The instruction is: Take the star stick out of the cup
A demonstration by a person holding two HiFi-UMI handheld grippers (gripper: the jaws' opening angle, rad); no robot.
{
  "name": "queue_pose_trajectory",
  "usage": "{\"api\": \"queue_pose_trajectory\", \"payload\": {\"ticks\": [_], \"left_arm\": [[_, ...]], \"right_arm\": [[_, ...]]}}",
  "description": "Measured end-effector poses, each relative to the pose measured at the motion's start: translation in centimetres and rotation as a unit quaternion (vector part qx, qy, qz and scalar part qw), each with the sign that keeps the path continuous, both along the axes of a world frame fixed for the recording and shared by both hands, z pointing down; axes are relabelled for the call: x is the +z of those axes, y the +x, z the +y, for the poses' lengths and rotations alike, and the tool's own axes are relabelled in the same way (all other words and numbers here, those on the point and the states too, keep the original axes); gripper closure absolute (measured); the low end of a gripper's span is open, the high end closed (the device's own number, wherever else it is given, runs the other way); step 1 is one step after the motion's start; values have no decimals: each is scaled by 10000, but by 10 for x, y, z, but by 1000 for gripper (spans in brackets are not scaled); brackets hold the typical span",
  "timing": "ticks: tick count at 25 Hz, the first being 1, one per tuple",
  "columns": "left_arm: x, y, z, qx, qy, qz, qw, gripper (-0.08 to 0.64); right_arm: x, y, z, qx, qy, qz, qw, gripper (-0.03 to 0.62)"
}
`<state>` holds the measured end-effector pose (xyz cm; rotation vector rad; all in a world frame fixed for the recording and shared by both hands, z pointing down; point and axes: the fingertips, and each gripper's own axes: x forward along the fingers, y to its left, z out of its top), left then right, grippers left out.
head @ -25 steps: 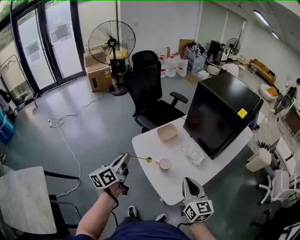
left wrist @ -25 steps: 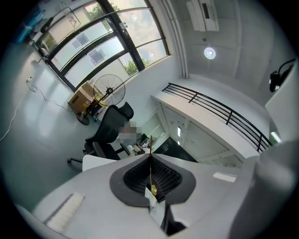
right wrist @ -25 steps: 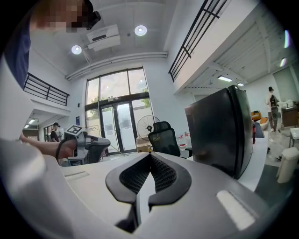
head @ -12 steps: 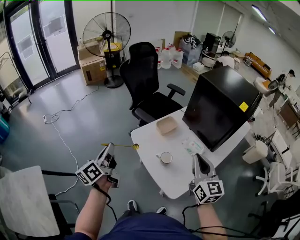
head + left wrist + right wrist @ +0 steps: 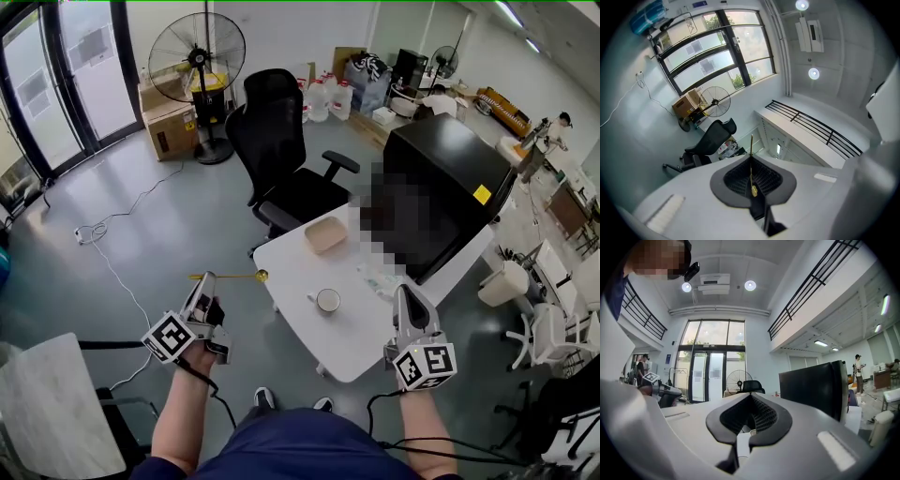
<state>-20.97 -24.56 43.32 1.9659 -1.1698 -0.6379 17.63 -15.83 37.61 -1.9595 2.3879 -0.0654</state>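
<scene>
both tools are closed. the left tool point(image 5: 208, 281) pinches the star stick point(image 5: 236, 277) level, well clear of the cup point(image 5: 327, 300) on the bench point(image 5: 361, 333); the right tool point(image 5: 405, 295) holds nothing. with so thin a stick in a narrow pinch, a jolt could swivel it loose onto the floor.

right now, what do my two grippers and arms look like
Both the left gripper and right gripper are pale grey, with black ribbed pads, a cube of black-and-white square markers and a trailing black cable. Forearms are bare.
</scene>
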Motion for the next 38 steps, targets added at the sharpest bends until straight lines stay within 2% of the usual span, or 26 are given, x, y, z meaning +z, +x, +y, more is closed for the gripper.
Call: {"api": "queue_pose_trajectory", "payload": {"ticks": [4, 8, 11, 15, 19, 23, 26, 29, 32, 33, 36, 38], "left_arm": [[-1, 10, -4, 97, 21, 49, 9999, 552], [5, 15, -1, 134, -169, 263, 9994, 551], [4, 15, -2, 176, -89, 164, 9997, 551], [8, 21, 3, 231, -148, 318, 9991, 551], [16, 18, 11, 80, -434, 314, 9985, 551], [5, 22, 13, 190, -145, 199, 9995, 552], [6, 27, 16, 208, -217, 381, 9988, 552], [7, 26, 17, 163, -166, 136, 9996, 551], [14, 23, 21, 5, -445, 144, 9989, 551], [13, 24, 21, 7, -437, 156, 9989, 552], [-2, 35, 18, 271, 17, 313, 9991, 552], [-1, 32, 17, 240, -10, 201, 9995, 551]], "right_arm": [[-4, 4, 0, 50, -6, 25, 10000, 586], [-3, 6, 3, 101, -21, 20, 9999, 586], [-2, 6, 6, 93, -18, -36, 9999, 586], [5, 8, 10, 131, -52, -155, 9998, 586], [9, 8, 12, 114, -92, -171, 9997, 586], [9, 9, 12, 105, -77, -141, 9998, 586], [10, 9, 12, 75, -68, -128, 9999, 586], [11, 11, 13, 54, -63, -124, 9999, 586], [11, 11, 14, 25, -79, -100, 9999, 586], [11, 11, 14, 26, -77, -110, 9999, 586], [12, 13, 14, 32, -74, -123, 9999, 586], [11, 12, 15, 22, -92, -99, 9999, 586]]}}
